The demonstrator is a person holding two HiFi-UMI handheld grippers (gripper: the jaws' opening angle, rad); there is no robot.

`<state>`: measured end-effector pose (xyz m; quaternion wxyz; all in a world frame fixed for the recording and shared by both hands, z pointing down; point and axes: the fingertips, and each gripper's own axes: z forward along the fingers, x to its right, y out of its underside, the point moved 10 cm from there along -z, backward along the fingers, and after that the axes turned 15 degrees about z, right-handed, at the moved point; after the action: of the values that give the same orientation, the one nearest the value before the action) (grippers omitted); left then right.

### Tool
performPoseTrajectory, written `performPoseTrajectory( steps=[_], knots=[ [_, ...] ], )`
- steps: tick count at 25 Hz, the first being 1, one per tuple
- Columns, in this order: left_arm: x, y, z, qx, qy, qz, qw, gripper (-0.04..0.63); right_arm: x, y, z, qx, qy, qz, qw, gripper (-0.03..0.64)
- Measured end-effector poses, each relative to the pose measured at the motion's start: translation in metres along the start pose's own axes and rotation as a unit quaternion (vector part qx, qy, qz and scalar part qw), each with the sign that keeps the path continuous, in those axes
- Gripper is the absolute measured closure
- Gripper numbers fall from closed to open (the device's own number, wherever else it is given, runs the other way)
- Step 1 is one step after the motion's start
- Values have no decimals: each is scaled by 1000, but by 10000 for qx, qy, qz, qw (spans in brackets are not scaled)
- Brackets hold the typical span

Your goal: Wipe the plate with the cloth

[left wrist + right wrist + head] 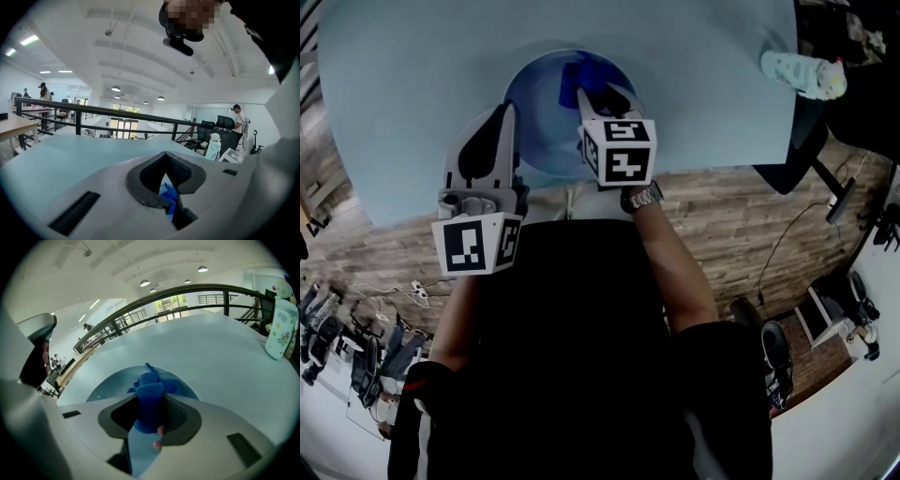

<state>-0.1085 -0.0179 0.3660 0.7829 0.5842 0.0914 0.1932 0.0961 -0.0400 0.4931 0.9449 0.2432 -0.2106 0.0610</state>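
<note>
Blue cloth (149, 399) is clamped in my right tool (151, 420), bunched into a thick roll between the pads, with its free end spilling forward onto the plate (539, 127). That plate, a paler blue, lies flat on the pale table (403, 103) just in front of me, and the cloth rests on its far half. My left tool (502, 120) sits at the plate's left rim. Its 2 jaws stand close, leaving only a narrow slit where a scrap of blue shows, but I cannot tell what it is or whether they pinch it. I judge the cloth soft and light, so it will fold and drag rather than push. Gripping the bunched middle gives me a firm pad to press with. The plate looks smooth and rigid, likely to slide under a sideways stroke, so its rim is the place to steady it.
</note>
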Motion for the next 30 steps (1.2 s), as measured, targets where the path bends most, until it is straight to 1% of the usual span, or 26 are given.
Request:
performPoseTrajectory(
  steps=[5, 9, 19, 23, 30],
  knots=[
    [1, 1, -1, 0, 44, 16, 10000, 594, 6, 0, -2, 62, 71, 109, 9999, 499],
    [2, 1, -3, 18, 65, 25, 10000, 594, 5, 1, -6, 71, 241, 103, 9996, 499],
    [-7, 4, -23, 66, 75, 56, 9999, 594, 0, 11, -23, 176, 460, 269, 9984, 499],
    [-12, 7, -34, 81, 59, 61, 9999, 594, -15, 21, -25, 162, 392, 241, 9988, 499],
    [-21, 12, -49, 99, 3, 72, 9999, 594, -50, 38, -21, 54, 41, 15, 10000, 499]
  ],
)
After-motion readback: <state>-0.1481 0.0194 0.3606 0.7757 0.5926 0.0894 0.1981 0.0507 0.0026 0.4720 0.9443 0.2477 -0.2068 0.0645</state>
